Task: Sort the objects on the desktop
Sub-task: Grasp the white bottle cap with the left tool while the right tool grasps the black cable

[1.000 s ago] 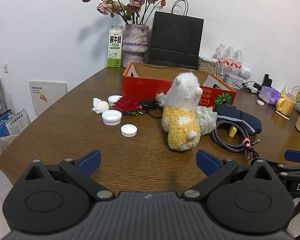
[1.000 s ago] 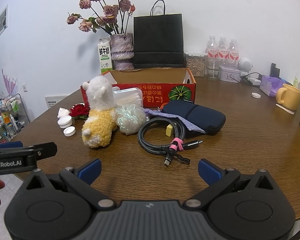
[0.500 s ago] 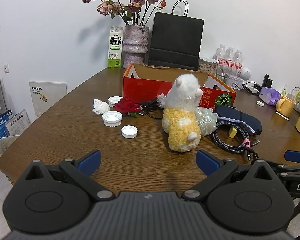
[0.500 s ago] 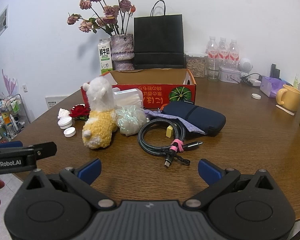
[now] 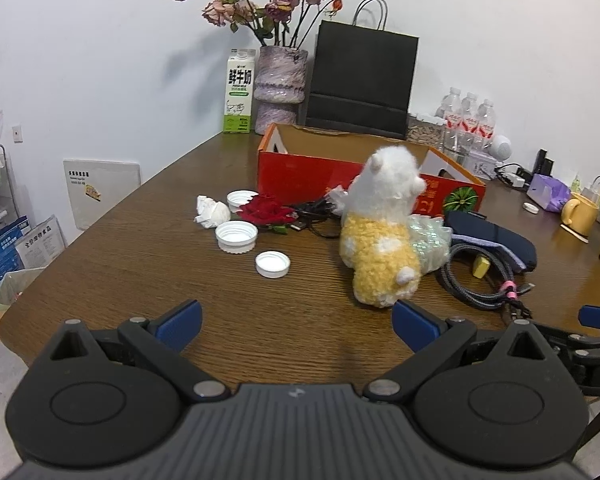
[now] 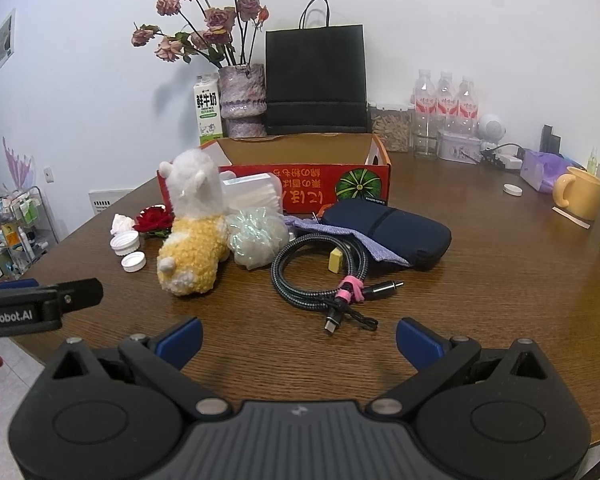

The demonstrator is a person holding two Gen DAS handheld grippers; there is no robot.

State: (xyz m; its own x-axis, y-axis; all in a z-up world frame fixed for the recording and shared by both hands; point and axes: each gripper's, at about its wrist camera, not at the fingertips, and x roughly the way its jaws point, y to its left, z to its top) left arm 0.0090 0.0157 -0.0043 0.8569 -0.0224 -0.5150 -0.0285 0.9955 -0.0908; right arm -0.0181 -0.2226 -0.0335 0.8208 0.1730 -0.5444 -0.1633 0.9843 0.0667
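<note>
Hovering both grippers over the near edge of the table [image 6: 500, 288], jaws spread wide and empty.

I see my left gripper [image 5: 296, 320] facing the plush alpaca [image 5: 380, 240] lying mid-table, and my right gripper [image 6: 298, 338] facing the coiled cable [image 6: 320, 268]. Two white caps [image 5: 236, 236] and a red flower [image 5: 266, 210] lie toward the left edge; a navy pouch [image 6: 388, 228] touches the cable. Behind them stands the open red box [image 6: 324, 190], toward the far edge.
</note>
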